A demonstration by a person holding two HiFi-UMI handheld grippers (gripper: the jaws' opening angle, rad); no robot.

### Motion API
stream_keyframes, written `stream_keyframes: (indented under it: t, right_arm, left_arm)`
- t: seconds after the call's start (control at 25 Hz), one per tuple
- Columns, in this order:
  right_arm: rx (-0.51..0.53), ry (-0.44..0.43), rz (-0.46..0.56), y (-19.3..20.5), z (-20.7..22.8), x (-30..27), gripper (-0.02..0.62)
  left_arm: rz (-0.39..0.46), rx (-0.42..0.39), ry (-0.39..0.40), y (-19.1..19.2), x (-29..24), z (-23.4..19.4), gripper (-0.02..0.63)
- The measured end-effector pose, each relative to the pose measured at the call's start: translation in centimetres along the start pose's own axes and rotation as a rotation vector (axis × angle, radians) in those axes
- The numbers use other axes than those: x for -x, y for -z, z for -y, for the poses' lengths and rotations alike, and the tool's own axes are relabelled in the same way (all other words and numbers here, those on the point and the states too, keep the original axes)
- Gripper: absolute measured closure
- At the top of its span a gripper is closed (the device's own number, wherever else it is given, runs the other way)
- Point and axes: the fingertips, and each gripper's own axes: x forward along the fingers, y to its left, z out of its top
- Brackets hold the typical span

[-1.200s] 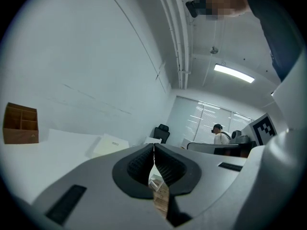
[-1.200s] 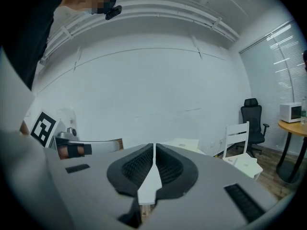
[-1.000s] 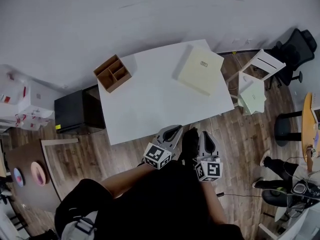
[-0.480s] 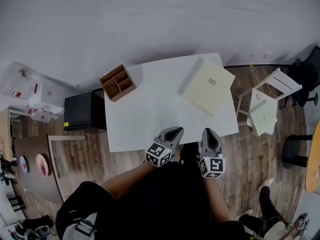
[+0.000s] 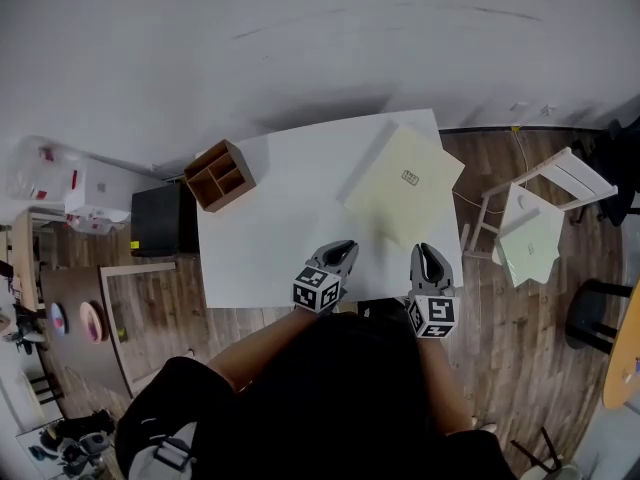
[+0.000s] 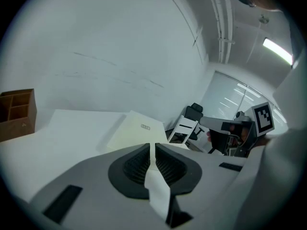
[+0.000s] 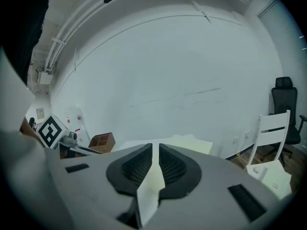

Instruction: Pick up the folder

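Going from the left, I had the wooden organizer box (image 5: 222,174) on the far left corner of the white table (image 5: 280,238). My left gripper (image 5: 341,252) was over the near edge, jaws pinched together on nothing. The pale yellow folder (image 5: 404,180) lay flat at the far right corner, untouched, and my right gripper (image 5: 431,258) hovered by the near edge, apart from it, closed and empty too.
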Motion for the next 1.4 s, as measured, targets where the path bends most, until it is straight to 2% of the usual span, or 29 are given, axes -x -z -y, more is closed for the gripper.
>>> stream_keyframes:
  t: [0.04,0.16,0.24,0.28,0.32,0.36,0.4,0.56,0.68,0.8,1.0,1.16,1.4]
  right_arm:
    - [-0.003,-0.001,-0.011,0.2,1.1,-0.6,0.558]
    - [-0.020,0.009,-0.052,1.2,4.1,-2.5,0.557]
    - [0.014,0.020,-0.097,2.1,5.9,-3.8,0.554]
    - [0.035,0.025,-0.120,2.6,6.7,-4.4,0.539]
    - [0.043,0.029,-0.140,3.0,7.6,-5.0,0.498]
    - [0.035,0.030,-0.153,3.4,8.4,-5.7,0.457]
    - [0.018,0.031,-0.164,3.8,9.2,-6.3,0.445]
    - [-0.059,0.039,-0.216,5.9,12.1,-8.6,0.432]
    - [-0.117,0.039,-0.257,7.1,13.6,-10.1,0.403]
    - [-0.184,0.040,-0.297,8.3,14.5,-11.4,0.366]
    - [-0.254,0.054,-0.346,10.1,15.3,-12.7,0.349]
    - [-0.299,0.086,-0.364,11.2,15.9,-13.2,0.333]
    - [-0.435,0.060,-0.397,13.0,15.2,-14.0,0.330]
  left_arm:
    - [-0.011,0.009,-0.019,0.1,-0.8,-0.6,0.583]
    - [-0.066,0.035,-0.054,0.6,-3.1,-2.5,0.483]
    - [-0.085,0.039,-0.077,0.5,-4.3,-3.8,0.454]
    - [-0.086,0.029,-0.092,0.3,-4.8,-4.4,0.451]
    - [-0.087,0.013,-0.107,0.0,-5.3,-5.0,0.448]
    - [-0.090,-0.002,-0.120,-0.2,-5.9,-5.6,0.441]
    - [-0.095,-0.010,-0.131,-0.4,-6.6,-6.3,0.432]
    - [-0.123,-0.016,-0.157,-0.9,-9.0,-8.9,0.390]
    - [-0.147,-0.097,-0.168,-1.8,-10.5,-10.1,0.371]
    - [-0.167,-0.121,-0.160,-2.5,-12.4,-11.0,0.367]
    - [-0.207,-0.092,-0.145,-2.6,-14.9,-12.5,0.356]
    - [-0.228,-0.061,-0.086,-2.4,-16.6,-12.6,0.356]
    - [-0.235,-0.006,-0.033,-2.7,-18.2,-12.9,0.356]
